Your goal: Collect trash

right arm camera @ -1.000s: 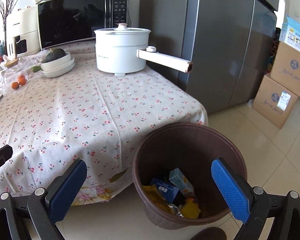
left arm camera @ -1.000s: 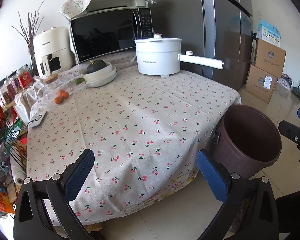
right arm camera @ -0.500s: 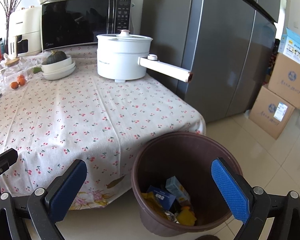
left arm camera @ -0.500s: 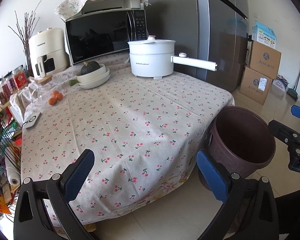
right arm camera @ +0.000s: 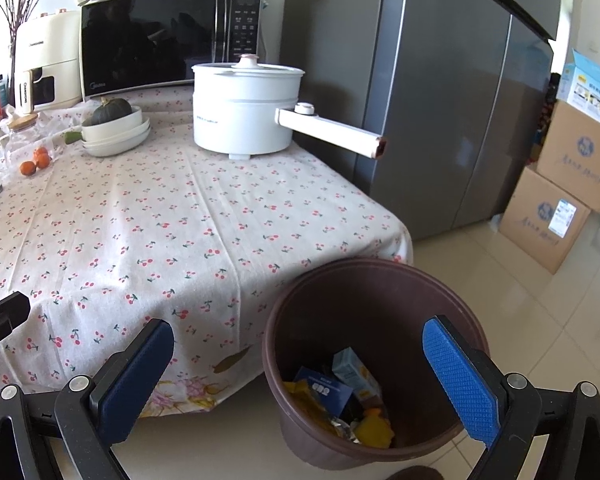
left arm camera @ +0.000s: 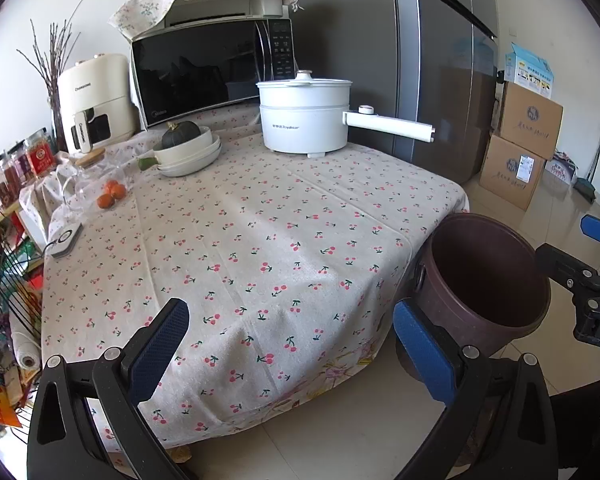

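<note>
At the far left of the left wrist view, jars and a white air fryer (left arm camera: 96, 100) are standing at the back of the surface (left arm camera: 260, 240), with small oranges (left arm camera: 112, 196) lying in front of them. Moving right, stacked white bowls (left arm camera: 192, 156) are holding a dark squash, a microwave (left arm camera: 208, 68) is sitting behind them, and a white electric pot (left arm camera: 304, 116) is pointing its long handle toward the fridge (left arm camera: 440, 60). The left gripper (left arm camera: 292, 340) is hovering over the near edge of the cherry-print cloth, fingers released and holding nothing. Further right, the brown bin (right arm camera: 376, 360) is standing on the floor just beside the cloth's corner, with the trash (right arm camera: 340, 396), cartons and yellow wrappers, lying inside it. The right gripper (right arm camera: 300, 376) is hanging above the bin, fingers spread wide and empty. No loose litter is showing on the cloth, so collecting looks finished. Doing this well means scanning the whole cloth and keeping both grippers clear of the pot handle.
</note>
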Motion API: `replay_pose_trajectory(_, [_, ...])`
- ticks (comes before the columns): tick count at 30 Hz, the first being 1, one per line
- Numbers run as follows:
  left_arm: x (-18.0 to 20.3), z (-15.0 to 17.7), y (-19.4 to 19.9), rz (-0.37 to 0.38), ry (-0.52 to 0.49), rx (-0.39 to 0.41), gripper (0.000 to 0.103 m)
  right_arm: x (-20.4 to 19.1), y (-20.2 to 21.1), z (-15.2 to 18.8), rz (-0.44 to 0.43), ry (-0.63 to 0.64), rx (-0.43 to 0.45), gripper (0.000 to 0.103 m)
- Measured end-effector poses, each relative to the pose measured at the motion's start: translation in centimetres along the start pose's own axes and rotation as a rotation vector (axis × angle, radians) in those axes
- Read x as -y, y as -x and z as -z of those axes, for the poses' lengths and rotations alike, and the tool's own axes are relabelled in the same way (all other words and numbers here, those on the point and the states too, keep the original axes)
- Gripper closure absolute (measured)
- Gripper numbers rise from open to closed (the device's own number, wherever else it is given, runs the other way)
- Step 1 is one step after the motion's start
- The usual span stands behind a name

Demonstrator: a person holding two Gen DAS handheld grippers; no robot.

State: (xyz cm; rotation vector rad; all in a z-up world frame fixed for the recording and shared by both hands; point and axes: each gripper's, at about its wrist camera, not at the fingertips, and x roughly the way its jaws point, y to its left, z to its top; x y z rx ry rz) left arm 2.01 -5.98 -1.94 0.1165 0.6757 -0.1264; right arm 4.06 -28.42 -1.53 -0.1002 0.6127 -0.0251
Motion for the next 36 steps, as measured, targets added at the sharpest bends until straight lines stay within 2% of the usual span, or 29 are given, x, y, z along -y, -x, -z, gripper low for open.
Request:
replay_pose_trajectory(28, [0.2, 0.0, 0.2, 0.0, -0.011, -0.002, 0.0, 0.3, -0.1, 0.2, -0.001, -0.01, -0.008, 0.001])
replay_pose_trajectory(31, [-0.2, -0.2, 0.1, -0.027, 0.002, -0.008, 0.0, 0.3, -0.1, 0.2, -0.002, -0.009, -0.005, 0.001])
replay_pose_trajectory(33, [-0.8, -0.6, 0.3, -0.033, 0.021, -0.009, 0.0, 0.0, 0.0, 0.4, -0.018, 0.0, -0.002, 0.001])
replay_pose_trajectory(36, [-2.7, -1.8, 0.6, -0.026, 0.048, -0.008, 0.0, -1.7, -0.3, 1.5, -0.087, 0.063, -0.033, 0.001])
